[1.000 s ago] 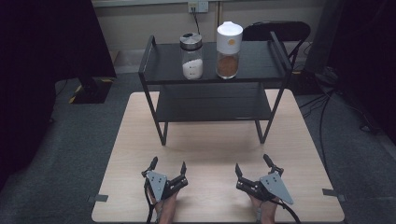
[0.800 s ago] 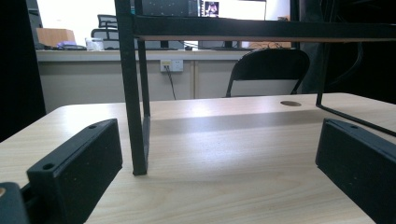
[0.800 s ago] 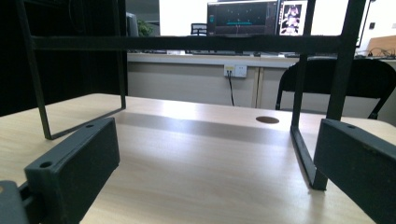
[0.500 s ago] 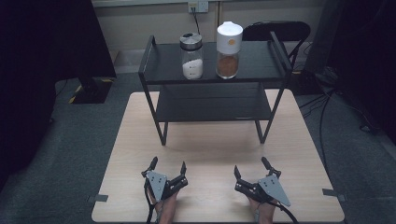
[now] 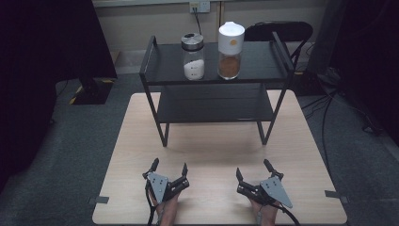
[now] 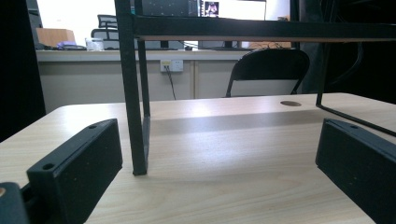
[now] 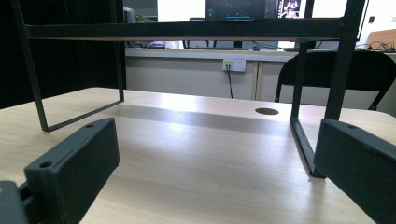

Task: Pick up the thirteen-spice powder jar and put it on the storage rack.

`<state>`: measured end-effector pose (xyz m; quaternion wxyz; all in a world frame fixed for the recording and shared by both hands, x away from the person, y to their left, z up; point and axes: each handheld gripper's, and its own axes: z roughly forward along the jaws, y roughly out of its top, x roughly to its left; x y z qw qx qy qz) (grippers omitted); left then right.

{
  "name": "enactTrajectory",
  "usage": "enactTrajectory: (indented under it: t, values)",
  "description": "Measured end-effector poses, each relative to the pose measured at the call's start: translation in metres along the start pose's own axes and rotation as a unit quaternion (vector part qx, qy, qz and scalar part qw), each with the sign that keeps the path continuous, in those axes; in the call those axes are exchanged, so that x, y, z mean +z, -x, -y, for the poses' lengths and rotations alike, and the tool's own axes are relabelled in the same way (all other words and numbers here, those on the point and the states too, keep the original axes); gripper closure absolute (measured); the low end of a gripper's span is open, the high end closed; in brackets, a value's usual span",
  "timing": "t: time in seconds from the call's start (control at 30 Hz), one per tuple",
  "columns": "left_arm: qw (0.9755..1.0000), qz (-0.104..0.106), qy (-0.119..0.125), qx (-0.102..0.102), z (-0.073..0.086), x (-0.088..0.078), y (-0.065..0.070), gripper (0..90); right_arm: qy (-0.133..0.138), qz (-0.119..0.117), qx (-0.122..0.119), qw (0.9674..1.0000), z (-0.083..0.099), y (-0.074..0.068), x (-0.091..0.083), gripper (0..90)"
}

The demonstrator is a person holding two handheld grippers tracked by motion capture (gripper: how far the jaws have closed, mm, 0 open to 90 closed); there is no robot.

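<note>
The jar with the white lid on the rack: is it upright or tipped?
Upright. The jar with the white lid stands on its base on the rack's top shelf, lid upward.

I cannot read any text, brand or number here. The white lid of the right jar point(image 5: 231, 49) on the shelf point(image 5: 256, 68) has a small round orange mark, and the left jar point(image 5: 193, 56) has small dark marks, both too small to read

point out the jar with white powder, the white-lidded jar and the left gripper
jar with white powder point(image 5: 193, 64), high view, on its clear glass body.
white-lidded jar point(image 5: 230, 60), high view, on the brown contents below the lid.
left gripper point(image 5: 170, 169), high view, midway between its open fingertips.
</note>
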<state>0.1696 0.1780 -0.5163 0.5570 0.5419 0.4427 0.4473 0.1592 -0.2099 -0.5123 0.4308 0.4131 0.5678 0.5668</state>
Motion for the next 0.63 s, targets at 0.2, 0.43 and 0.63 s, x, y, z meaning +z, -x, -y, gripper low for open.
enactTrajectory:
  t: [0.2, 0.43, 0.63]
  values:
    - [1.0, 0.0, 0.0, 0.0, 0.0, 0.0, 0.0, 0.1, 0.0, 0.001, 0.002, 1.0, 0.0001, 0.0005, -0.0002, 0.0]
    - [1.0, 0.0, 0.0, 0.0, 0.0, 0.0, 0.0, 0.1, 0.001, -0.001, 0.0, 1.0, 0.0003, 0.0012, -0.0004, 0.0]
    - [1.0, 0.0, 0.0, 0.0, 0.0, 0.0, -0.0001, 0.1, 0.001, -0.001, 0.003, 1.0, 0.0003, 0.0017, -0.0005, 0.0]
